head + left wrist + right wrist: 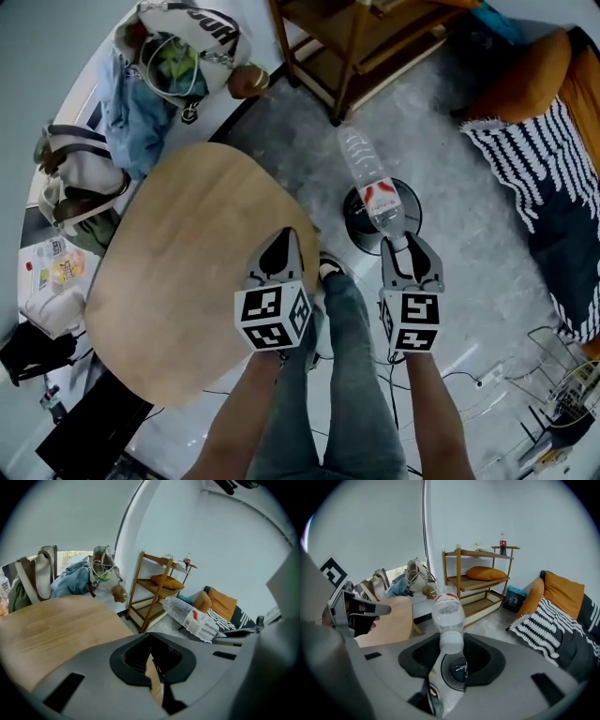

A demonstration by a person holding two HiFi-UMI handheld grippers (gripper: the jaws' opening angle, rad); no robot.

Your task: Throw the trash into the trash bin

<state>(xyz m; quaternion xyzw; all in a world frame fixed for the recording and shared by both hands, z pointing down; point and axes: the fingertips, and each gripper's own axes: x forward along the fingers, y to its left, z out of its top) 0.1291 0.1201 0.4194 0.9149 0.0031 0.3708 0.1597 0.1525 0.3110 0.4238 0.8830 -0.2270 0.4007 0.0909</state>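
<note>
Between table (178, 272) and striped blanket (536, 169), the bottle (366, 173) hangs over the bin (355, 221).

Clear plastic bottle (368, 173); matt wood table (173, 281).

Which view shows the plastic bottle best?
The head view: the whole plastic bottle, red label included, sticks out of the right gripper. The left gripper view shows it smaller, from the side; the right gripper view sees it end-on, foreshortened.

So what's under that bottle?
A round black bin on the floor stands below the bottle. The bottle and the hand-held gripper holding it cover part of the bin's top, so what is inside cannot be seen.
</note>
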